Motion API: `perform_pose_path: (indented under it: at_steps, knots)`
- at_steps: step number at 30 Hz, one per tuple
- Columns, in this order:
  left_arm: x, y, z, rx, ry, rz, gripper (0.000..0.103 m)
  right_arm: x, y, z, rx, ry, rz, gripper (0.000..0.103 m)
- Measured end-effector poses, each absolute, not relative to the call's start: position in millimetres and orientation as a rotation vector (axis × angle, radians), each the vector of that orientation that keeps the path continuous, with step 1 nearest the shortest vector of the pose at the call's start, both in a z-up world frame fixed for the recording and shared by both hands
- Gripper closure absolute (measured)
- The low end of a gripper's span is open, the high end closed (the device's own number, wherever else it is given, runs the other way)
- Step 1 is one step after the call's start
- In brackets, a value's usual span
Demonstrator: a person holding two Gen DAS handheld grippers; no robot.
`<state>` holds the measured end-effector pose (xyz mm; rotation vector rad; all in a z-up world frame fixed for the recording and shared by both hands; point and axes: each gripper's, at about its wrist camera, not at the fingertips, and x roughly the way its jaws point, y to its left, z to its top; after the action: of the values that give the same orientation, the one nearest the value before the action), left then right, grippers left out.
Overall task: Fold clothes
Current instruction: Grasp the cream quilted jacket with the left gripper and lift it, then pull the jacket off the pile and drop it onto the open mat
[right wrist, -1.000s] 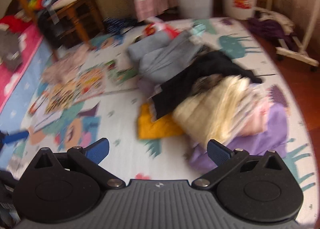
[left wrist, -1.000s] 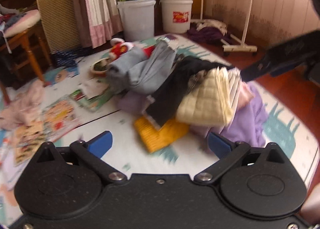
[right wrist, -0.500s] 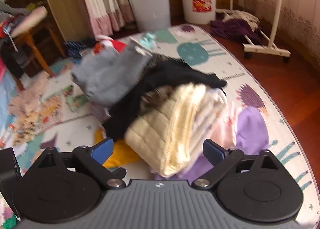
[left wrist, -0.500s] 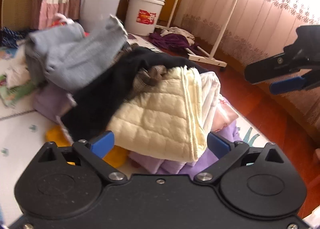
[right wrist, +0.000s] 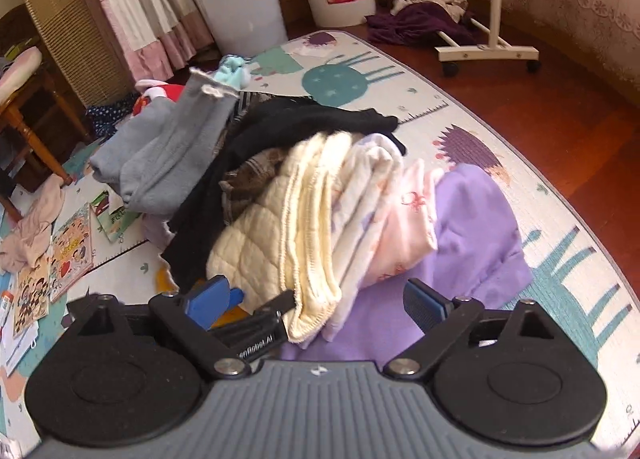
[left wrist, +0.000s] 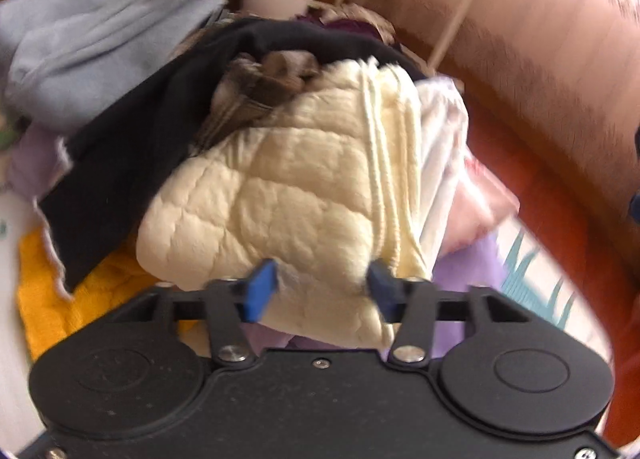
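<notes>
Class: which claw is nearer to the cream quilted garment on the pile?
Left. The left claw has its fingers either side of the cream quilted garment, at its lower edge. The right claw is open, just short of it, over the purple cloth.

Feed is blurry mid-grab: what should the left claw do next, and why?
Probably close the left claw the rest of the way. Its jaws stand partly closed on either side of the near edge of the cream quilted piece, cloth between the pads. The right claw is open, holding nothing.

Folded cream quilted garment (left wrist: 280, 195) tops the clothes pile (right wrist: 280, 187) (tilted, edges stacked).
</notes>
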<state>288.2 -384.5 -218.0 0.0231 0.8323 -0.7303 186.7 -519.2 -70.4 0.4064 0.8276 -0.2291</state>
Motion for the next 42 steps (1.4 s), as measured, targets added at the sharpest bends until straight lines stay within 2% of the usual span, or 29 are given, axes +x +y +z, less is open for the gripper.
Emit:
perform_pose_path:
  at_steps: [1, 3, 9, 12, 14, 20, 23, 25, 28, 34, 42]
  knots:
    - [289, -382, -215, 0.025, 0.834, -0.733, 0.094, 186, -519, -68, 0.411, 0.826, -0.228, 0.010]
    - [290, -371, -208, 0.005, 0.836, -0.737, 0.097, 185, -519, -64, 0.419, 0.824, -0.227, 0.010]
    - [276, -312, -157, -0.059, 0.796, -0.751, 0.098, 180, -519, -51, 0.444, 0.818, -0.221, 0.010]
    - [273, -277, -106, -0.125, 0.737, -0.724, 0.098, 178, -519, -44, 0.456, 0.815, -0.219, 0.010]
    - [267, -270, -75, -0.067, 0.701, -0.723, 0.098, 177, -518, -40, 0.464, 0.813, -0.217, 0.010]
    - [240, -220, 30, -0.082, 0.530, -0.695, 0.098, 164, -496, 34, 0.466, 0.716, -0.165, 0.008]
    - [231, -216, 58, 0.116, 0.505, -0.659, 0.098, 151, -480, 68, 0.510, 0.647, -0.128, 0.004]
    - [226, -193, 77, 0.064, 0.517, -0.620, 0.098, 143, -467, 79, 0.541, 0.635, -0.101, 0.004]
    - [191, -182, 86, 0.306, 0.432, -0.586, 0.098, 137, -455, 83, 0.561, 0.639, -0.060, 0.004]
    - [140, -115, 80, 0.298, 0.488, -0.535, 0.098, 123, -429, 90, 0.602, 0.646, 0.022, 0.003]
    - [133, -33, 67, 0.205, 0.677, -0.371, 0.097, 108, -395, 100, 0.648, 0.653, 0.132, 0.003]
